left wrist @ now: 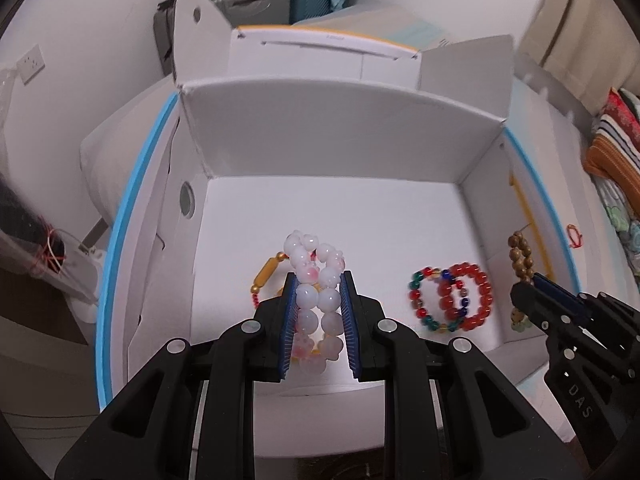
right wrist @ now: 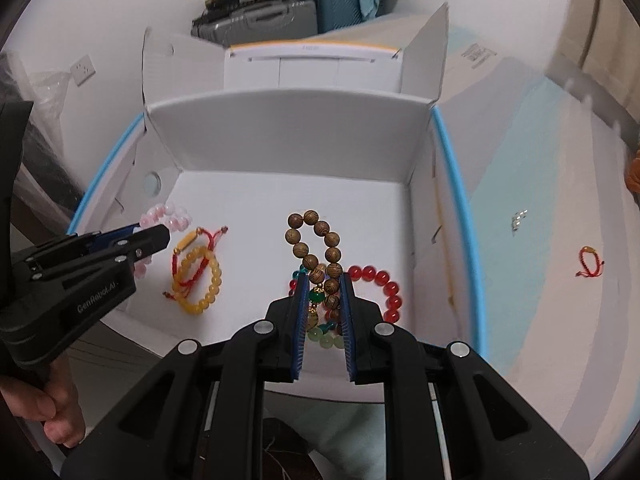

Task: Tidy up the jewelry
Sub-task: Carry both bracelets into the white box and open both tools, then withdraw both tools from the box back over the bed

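Through the left wrist camera I see my left hand-held gripper (left wrist: pixel 319 280) clamped on the pink-white bead bracelet (left wrist: pixel 316 280) above the white box (left wrist: pixel 340 144) floor; a red bracelet (left wrist: pixel 466 296) and multicolour bracelet (left wrist: pixel 428 300) lie overlapping to the right.

Only the right wrist camera shows my right hand-held gripper (right wrist: pixel 324 280) closed on the wooden bead bracelet (right wrist: pixel 320 248), a yellow bracelet (right wrist: pixel 200 284) inside the box, a red string bracelet (right wrist: pixel 590 264) on the pale blue worktop (right wrist: pixel 540 200), and suitcases (right wrist: pixel 280 12) behind.
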